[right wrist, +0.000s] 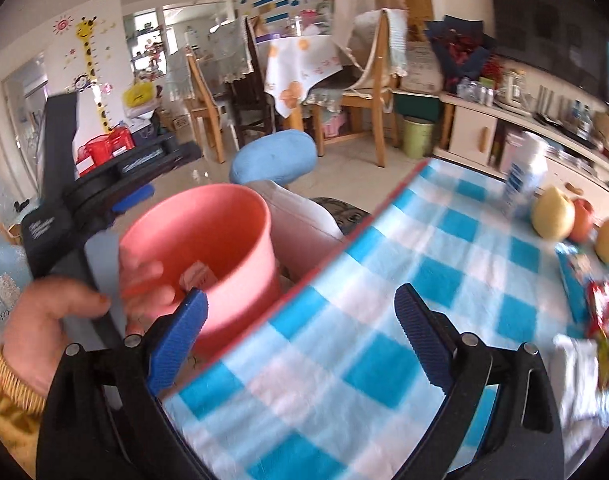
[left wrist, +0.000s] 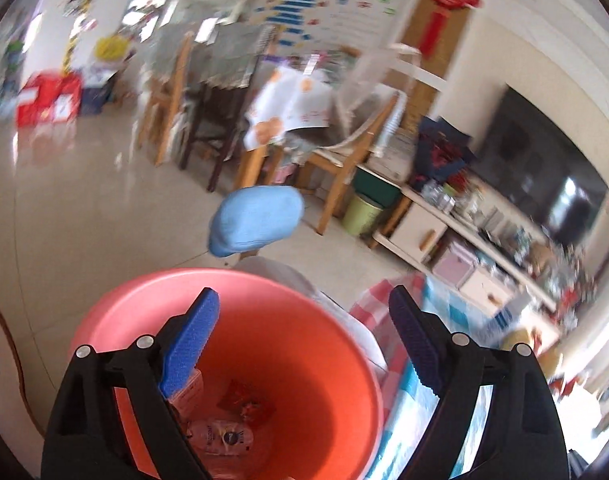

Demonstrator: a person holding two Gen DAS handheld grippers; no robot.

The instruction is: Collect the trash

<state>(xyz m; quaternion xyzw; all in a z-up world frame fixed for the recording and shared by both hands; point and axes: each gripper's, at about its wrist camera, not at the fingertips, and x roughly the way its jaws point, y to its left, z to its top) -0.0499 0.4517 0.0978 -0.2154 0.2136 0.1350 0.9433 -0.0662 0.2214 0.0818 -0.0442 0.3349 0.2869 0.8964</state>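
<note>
An orange-pink plastic bin [left wrist: 288, 344] stands on the floor beside the table. It holds trash: a red wrapper [left wrist: 246, 400], a crumpled clear bottle [left wrist: 220, 438] and a carton scrap [left wrist: 190, 394]. My left gripper [left wrist: 304, 340] is open and empty right above the bin's mouth. In the right wrist view the bin [right wrist: 224, 232] is left of the table [right wrist: 344, 320], with the left gripper's body [right wrist: 104, 184] above it. My right gripper [right wrist: 300, 336] is open and empty over the table's near edge. A red wrapper [right wrist: 604, 312] and a blue packet [right wrist: 572, 276] lie at the table's right.
A white-and-blue bottle [right wrist: 524, 172], two pears [right wrist: 552, 214] and an apple [right wrist: 582, 218] sit on the blue checked tablecloth. A blue-cushioned chair [right wrist: 276, 156] stands behind the bin. Wooden chairs, a green waste bin [right wrist: 418, 136] and a TV cabinet [right wrist: 504, 120] stand farther back.
</note>
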